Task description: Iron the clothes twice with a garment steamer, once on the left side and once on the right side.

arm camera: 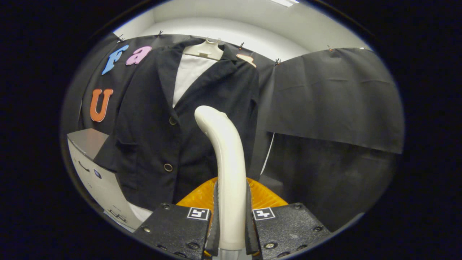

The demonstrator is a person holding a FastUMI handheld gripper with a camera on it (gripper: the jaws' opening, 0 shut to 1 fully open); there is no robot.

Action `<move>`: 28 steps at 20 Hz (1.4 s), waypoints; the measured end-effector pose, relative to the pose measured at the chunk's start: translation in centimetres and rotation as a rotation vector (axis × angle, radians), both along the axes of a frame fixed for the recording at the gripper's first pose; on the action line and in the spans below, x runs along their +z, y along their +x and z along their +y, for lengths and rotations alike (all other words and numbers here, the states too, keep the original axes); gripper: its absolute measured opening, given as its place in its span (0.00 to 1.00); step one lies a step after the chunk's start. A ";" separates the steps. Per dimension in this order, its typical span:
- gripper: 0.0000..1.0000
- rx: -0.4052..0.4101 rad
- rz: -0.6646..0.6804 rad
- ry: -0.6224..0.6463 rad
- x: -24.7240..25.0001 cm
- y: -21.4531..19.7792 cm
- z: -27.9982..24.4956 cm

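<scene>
Gripper view: The gripper [231, 225] pinches the steamer [227, 169] by its handle, one finger pressed to each side, the cream wand standing upright between them and curving at its top toward the jacket [151, 144]. The steamer's head sits level with the jacket's right front panel, beside the row of buttons [168, 167], though the wide lens makes it impossible to say whether the head touches the cloth or stands just off it. The dark jacket hangs on a pale hanger [205, 50] against the booth's black cloth wall [335, 97], with a white shirt [189, 74] showing between the lapels. An orange ribbed part [265, 196] shows just behind the handle at the fingers' base; what it is cannot be told. A grey-topped white cabinet [90, 166] stands beside the jacket's sleeve, on the side away from the steamer. No steam can be made out. As to progress, the steamer is in hand and raised to the garment, so the pick-up appears done, and the wand's position suggests a pass on one side is under way or about to start. The cloth gives no sign of which side, if either, has been ironed, so both passes may yet remain.
</scene>
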State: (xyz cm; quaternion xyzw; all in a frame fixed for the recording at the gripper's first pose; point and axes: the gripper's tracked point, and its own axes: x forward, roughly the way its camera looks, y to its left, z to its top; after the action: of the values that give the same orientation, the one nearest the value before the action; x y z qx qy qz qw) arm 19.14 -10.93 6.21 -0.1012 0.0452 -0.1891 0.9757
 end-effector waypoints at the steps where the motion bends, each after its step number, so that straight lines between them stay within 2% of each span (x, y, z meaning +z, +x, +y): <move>1: 0.31 -0.001 0.006 0.005 -0.5 0.0 0.0; 28: 0.31 -0.086 0.378 -0.037 -19.7 -1.7 -1.2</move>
State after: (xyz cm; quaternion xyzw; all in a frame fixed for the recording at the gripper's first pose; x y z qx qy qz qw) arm 17.40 -12.09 -13.54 -0.1510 0.2284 -0.2091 0.9388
